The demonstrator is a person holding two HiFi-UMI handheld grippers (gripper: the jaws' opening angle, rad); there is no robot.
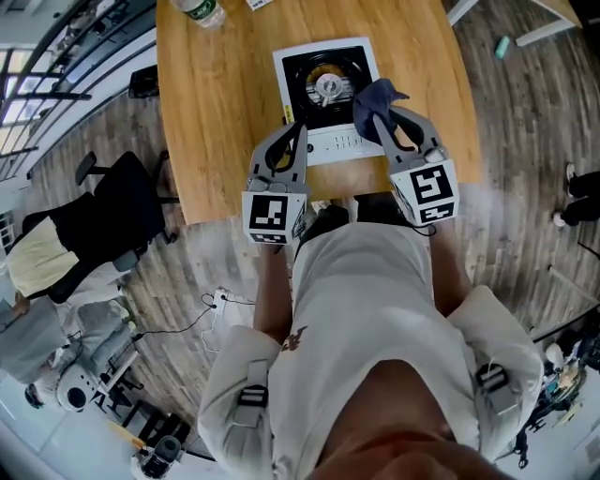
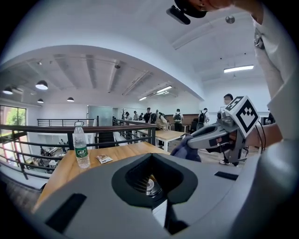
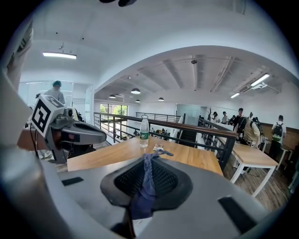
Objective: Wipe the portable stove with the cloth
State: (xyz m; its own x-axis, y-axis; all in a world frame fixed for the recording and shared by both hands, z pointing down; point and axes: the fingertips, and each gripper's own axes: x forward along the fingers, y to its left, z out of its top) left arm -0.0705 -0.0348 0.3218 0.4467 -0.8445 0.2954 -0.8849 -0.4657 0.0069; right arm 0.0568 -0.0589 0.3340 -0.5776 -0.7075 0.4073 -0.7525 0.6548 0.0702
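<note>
The portable stove (image 1: 326, 94), white with a black burner top, sits on the wooden table (image 1: 216, 112). A dark blue cloth (image 1: 373, 105) hangs over the stove's right side, and my right gripper (image 1: 380, 117) is shut on it. In the right gripper view the cloth (image 3: 147, 186) runs down between the closed jaws from the right gripper's tip (image 3: 152, 157). My left gripper (image 1: 292, 129) hovers at the stove's front left corner, shut with nothing in it. Through its jaw cutout in the left gripper view the burner (image 2: 150, 186) shows below the left gripper's tip (image 2: 150, 155).
A water bottle (image 1: 199, 11) and a small packet (image 2: 103, 159) stand at the table's far end. A black office chair (image 1: 103, 220) sits left of the table. A railing (image 3: 205, 133) and other tables with people lie beyond.
</note>
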